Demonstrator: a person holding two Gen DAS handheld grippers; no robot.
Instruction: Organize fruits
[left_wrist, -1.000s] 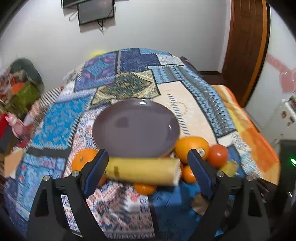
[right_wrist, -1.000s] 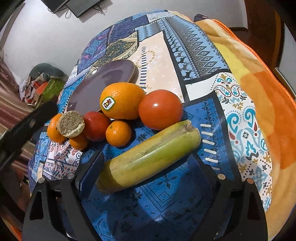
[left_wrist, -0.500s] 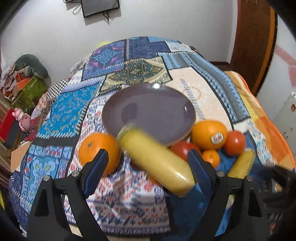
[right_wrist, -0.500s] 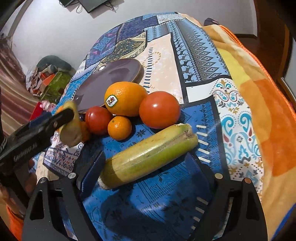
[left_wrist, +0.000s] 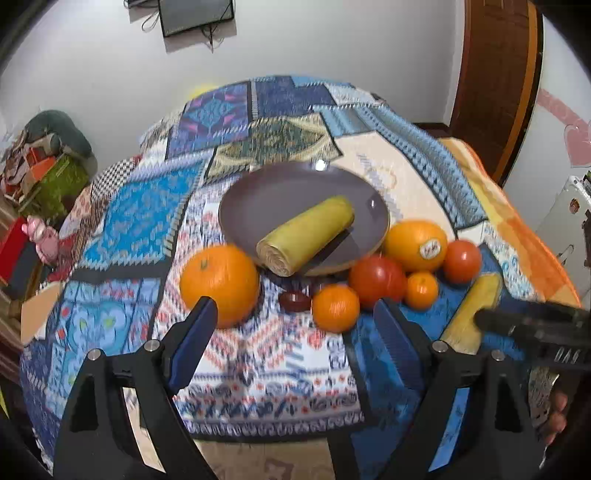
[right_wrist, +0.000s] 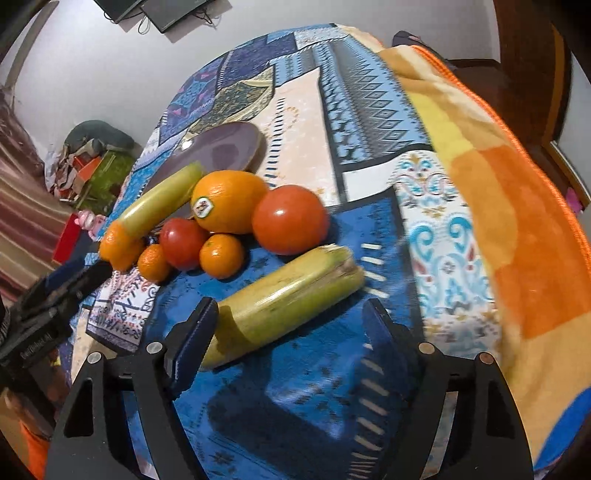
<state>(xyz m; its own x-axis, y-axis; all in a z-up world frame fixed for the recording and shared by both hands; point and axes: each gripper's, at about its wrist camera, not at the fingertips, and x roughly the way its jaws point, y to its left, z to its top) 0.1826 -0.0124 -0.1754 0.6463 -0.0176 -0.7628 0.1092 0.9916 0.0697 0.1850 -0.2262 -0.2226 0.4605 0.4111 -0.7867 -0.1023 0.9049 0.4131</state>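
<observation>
A patchwork quilt (left_wrist: 140, 221) of blue, cream and orange panels is spread across most of both views; its woven surface is seen to fall away at the lower edge of the left view and along the orange border at the right of the right view. At frame centre in the left view a round, smooth purple plate (left_wrist: 258, 195) is laid flat on the quilt, and a yellow-green banana piece (left_wrist: 306, 236) with cut ends is seen lying diagonally on it, its lower end over the near rim.

Just below the plate the round fruit is bunched together: a big orange (left_wrist: 219, 282) at the left, a stickered orange (left_wrist: 415, 245) at the right, two glossy tomatoes (left_wrist: 376, 280) and two small mandarins (left_wrist: 335, 308), most touching a neighbour. A small dark red thing (left_wrist: 294, 301) is seen between the big orange and a mandarin; what it is cannot be told.

A second banana piece (right_wrist: 284, 299) is seen at lower centre of the right view, alone on the blue panel below the cluster.

The left gripper (left_wrist: 295, 325) is held wide apart with nothing between its blue pads, over bare quilt below the fruit. The right gripper (right_wrist: 291, 328) is likewise spread, the near end of the second banana lying between its fingers, unclamped.
</observation>
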